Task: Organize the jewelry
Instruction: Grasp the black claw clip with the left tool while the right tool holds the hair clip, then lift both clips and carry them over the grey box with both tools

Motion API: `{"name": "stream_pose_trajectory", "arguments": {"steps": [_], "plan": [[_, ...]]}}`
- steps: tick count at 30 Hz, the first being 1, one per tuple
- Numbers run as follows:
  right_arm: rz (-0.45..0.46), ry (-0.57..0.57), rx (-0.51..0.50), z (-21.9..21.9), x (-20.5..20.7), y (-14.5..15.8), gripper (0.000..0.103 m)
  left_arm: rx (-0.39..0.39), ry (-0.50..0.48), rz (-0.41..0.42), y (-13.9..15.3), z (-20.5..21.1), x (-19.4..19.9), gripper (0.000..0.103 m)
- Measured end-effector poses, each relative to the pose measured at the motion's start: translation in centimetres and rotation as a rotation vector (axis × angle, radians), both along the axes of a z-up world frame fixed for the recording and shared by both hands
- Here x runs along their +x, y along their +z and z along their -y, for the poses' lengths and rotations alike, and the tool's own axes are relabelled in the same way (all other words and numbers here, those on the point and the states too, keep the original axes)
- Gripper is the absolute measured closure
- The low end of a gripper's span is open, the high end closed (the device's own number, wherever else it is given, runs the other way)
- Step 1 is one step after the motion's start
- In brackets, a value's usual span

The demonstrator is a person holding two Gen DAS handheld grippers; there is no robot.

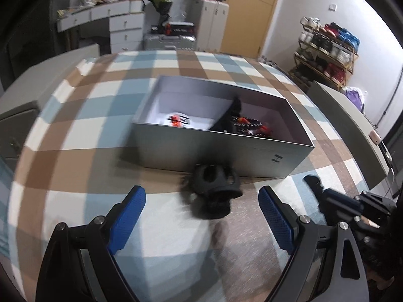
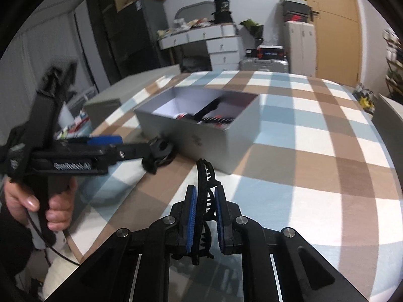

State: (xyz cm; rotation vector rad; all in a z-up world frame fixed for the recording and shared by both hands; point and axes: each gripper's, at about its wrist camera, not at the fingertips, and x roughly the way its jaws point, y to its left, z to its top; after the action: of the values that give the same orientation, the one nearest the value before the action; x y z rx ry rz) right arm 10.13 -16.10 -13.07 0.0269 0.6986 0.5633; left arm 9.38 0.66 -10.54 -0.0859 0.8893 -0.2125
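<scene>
Two grippers before the grey box [image 1: 221,151]: left gripper [image 1: 201,209] wide around black clip [image 1: 214,188], right gripper [image 2: 205,201] clamping toothed hair claw [image 2: 205,176].

A matt grey cardboard box [image 1: 216,151] is sitting on the smooth checked cloth [image 1: 75,130] in brown, blue and white. The black plastic hair claw [image 2: 205,196], matt and toothed, is showing between blue ribbed rubber pads [image 2: 190,216]. Near the box, a second matt black plastic clip [image 1: 215,188] is lying.
</scene>
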Motion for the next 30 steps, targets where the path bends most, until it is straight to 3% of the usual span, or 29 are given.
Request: {"name": "stream_pose_trajectory", "arguments": {"steps": [5,7,10,14,18,30], "plan": [[0.01,-0.021,0.053,1.8,0.0,0.6,0.089,0.008,-0.038,-0.01,-0.6,1.0,0.7,0.018],[0.003,-0.026,0.052,2.0,0.1,0.4,0.089,0.027,-0.046,-0.004,-0.6,1.2,0.7,0.029],[-0.004,-0.033,0.057,2.3,0.3,0.1,0.089,0.011,-0.055,-0.024,-0.9,0.9,0.9,0.057],[-0.007,-0.033,0.067,2.5,0.1,0.0,0.089,-0.024,-0.07,-0.054,-1.0,0.7,1.0,0.058],[-0.004,-0.035,0.07,2.5,-0.1,0.2,0.089,-0.009,-0.064,-0.048,-0.8,0.8,0.4,0.058],[0.025,-0.022,0.102,1.8,-1.8,2.1,0.089,0.015,-0.046,0.042,1.8,-0.1,-3.1,0.058]]}}
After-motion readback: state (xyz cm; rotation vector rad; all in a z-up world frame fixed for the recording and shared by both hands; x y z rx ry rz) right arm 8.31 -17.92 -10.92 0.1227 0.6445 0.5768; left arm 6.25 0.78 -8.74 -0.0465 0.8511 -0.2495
